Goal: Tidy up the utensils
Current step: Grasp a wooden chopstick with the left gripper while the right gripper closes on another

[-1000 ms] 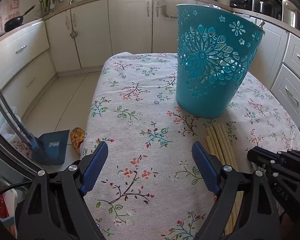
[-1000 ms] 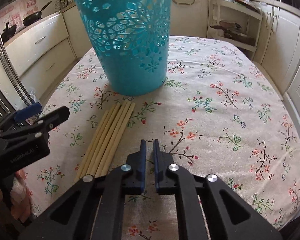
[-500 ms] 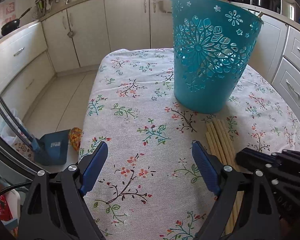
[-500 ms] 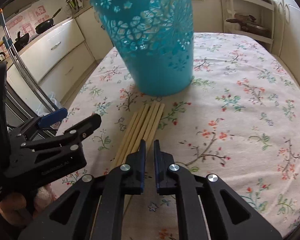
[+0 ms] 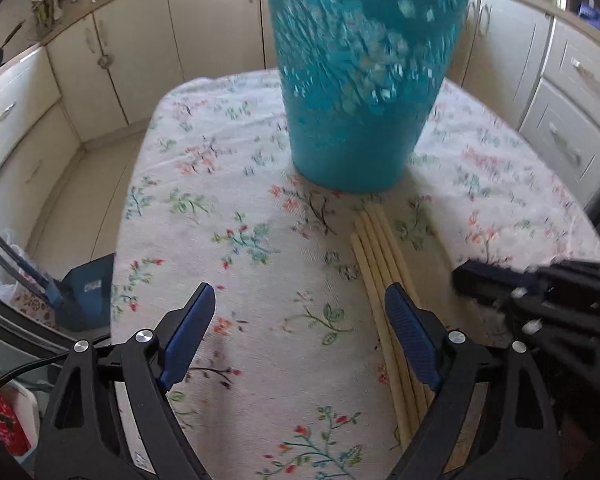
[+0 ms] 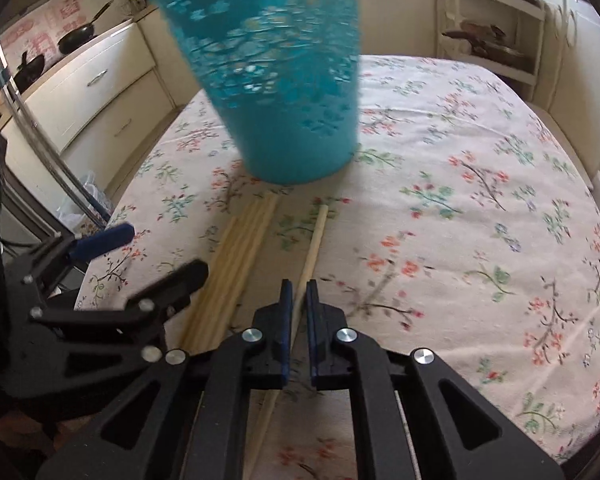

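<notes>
Right wrist alone shows the right hand-held gripper [image 6: 296, 300] clamped on one chopstick [image 6: 315, 240]; the left [image 5: 300, 320] gapes.

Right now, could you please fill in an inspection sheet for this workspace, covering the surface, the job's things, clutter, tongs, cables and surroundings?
Surface: table under a floral tablecloth.
Job's things: teal cut-out basket standing upright; bundle of wooden sticks lying in front of it; single stick lying apart from the bundle, to its right.
Clutter: nothing seen on the table.
Tongs: right tongs shut on the single stick; left tongs open, nothing between the pads, bundle beside its right finger.
Cables: black cable at the left edge of the left wrist view.
Surroundings: cream kitchen cabinets, frying pan on the counter, blue dustpan on the floor.
</notes>
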Motion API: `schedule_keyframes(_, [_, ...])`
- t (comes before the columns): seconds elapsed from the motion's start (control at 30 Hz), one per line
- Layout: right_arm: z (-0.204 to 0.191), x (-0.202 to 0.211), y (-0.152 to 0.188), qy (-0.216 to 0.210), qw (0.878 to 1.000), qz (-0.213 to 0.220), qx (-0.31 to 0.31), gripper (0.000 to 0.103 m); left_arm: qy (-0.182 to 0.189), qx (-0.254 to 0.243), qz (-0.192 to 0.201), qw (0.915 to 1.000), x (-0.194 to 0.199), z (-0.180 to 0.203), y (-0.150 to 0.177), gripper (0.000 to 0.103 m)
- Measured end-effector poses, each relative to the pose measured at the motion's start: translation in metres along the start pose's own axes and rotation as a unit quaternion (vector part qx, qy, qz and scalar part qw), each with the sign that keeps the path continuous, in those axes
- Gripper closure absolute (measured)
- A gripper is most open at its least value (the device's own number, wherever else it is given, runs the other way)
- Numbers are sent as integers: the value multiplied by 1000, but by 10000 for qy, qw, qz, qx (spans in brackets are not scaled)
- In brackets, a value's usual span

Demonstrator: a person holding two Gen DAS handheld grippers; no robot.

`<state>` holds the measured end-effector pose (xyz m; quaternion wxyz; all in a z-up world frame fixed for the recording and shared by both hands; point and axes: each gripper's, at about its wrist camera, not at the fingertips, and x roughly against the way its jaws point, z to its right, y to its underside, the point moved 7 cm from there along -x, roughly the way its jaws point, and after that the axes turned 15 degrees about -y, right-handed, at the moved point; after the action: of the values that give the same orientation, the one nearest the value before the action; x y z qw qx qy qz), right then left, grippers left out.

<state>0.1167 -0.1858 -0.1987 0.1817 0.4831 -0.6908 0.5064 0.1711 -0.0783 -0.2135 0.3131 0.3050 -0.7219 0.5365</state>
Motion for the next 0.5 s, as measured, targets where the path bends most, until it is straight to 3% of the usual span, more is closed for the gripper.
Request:
schedule_keyframes(0.3, [7,3,1,-213,9997,131,-29,95,-193,210,-176,9994,-7,-4,4,20])
schedule_keyframes(0.47, [8,2,0,-239,9995,195,0,95,-112,214,-208,9995,-5,-1,0,31])
schedule_keyframes(0.5, [9,2,0,-267,9994,206,-23,95,-90,184,-183,9996,-4,1,0,38])
